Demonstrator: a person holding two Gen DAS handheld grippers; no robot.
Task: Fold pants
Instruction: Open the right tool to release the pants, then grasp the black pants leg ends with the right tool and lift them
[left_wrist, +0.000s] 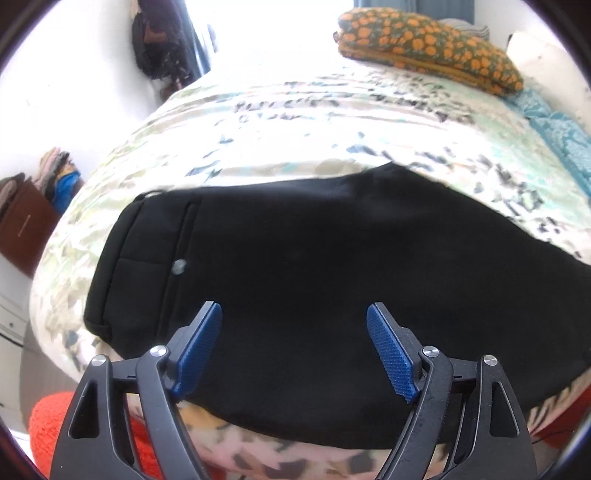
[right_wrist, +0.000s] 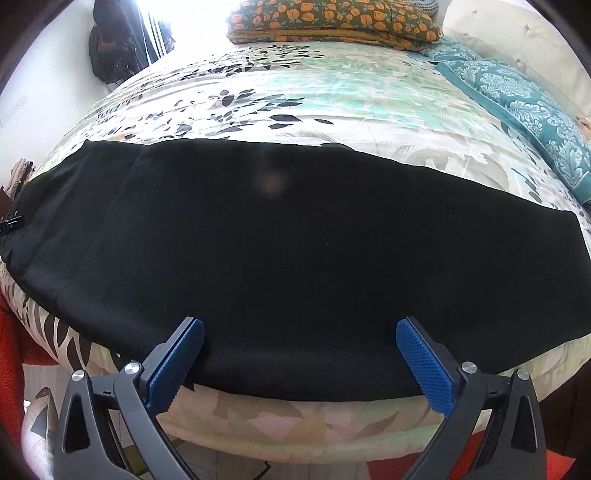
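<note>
I have the black pants (right_wrist: 288, 258) lying flat across the near part of the bed (right_wrist: 332, 110), filling the middle of both frames; they look already doubled leg on leg, with the waistband end (left_wrist: 122, 266) toward the left of the left wrist frame and the leg end (right_wrist: 554, 266) running out to the right of the right wrist frame. My left hand-held gripper (left_wrist: 294, 325) hovers with its jaws wide apart near the waist end, gripping nothing. My right hand-held gripper (right_wrist: 300, 339) is likewise spread wide over the near edge of the cloth, empty.

I judge the next fold is end to end. To do it well, I would take the right one out to the leg hem at the far right, pinch both layers together at the corner, not just the top one, and anchor the waistband with the left. Then lift low and carry the hem straight across, so the edges line up and the quilt (right_wrist: 369, 85) does not bunch beneath.
</note>
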